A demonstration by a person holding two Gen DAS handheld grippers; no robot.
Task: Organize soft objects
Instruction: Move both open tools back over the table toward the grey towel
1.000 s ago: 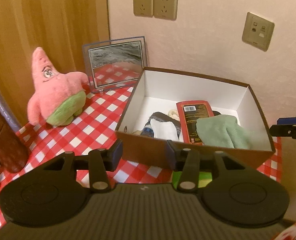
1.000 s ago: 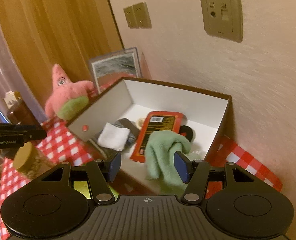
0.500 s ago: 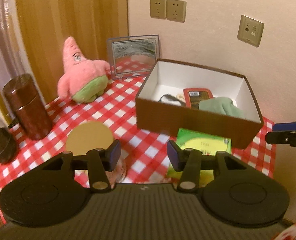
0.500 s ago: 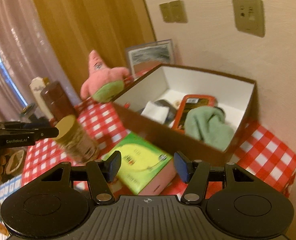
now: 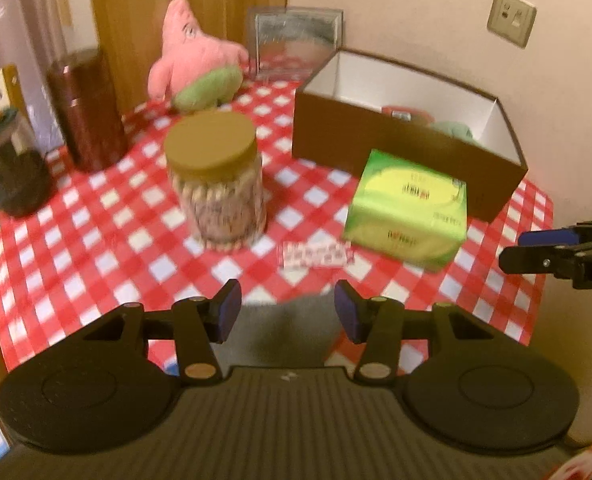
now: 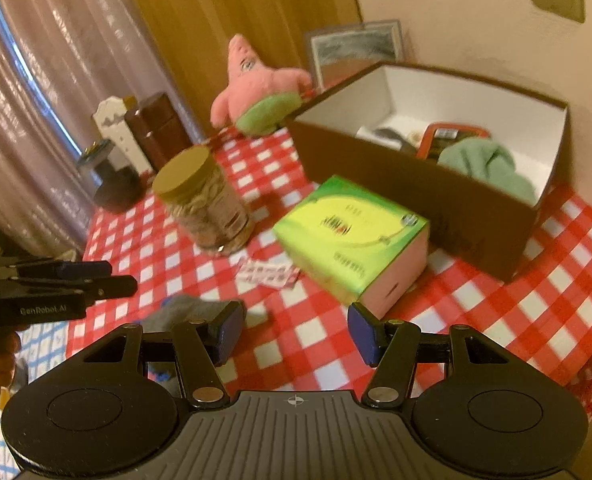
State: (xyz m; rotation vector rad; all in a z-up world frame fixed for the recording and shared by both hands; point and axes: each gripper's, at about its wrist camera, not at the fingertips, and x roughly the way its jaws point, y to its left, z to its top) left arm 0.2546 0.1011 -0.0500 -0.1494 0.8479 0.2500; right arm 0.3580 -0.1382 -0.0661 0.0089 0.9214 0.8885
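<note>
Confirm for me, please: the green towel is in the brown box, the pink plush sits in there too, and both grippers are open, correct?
Not quite. The pink plush is not in the brown box; the right wrist view shows it standing outside on the checked tablecloth, by the box's far corner. The green towel is in the box, and the left gripper and right gripper are open.

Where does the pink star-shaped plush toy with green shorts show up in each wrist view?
Left wrist: pink star-shaped plush toy, upper left of centre, behind the gold-lidded jar.
Right wrist: plush, upper centre, left of the box's far corner.
Shared landmark: the open brown cardboard box, right of the plush in both.
</note>
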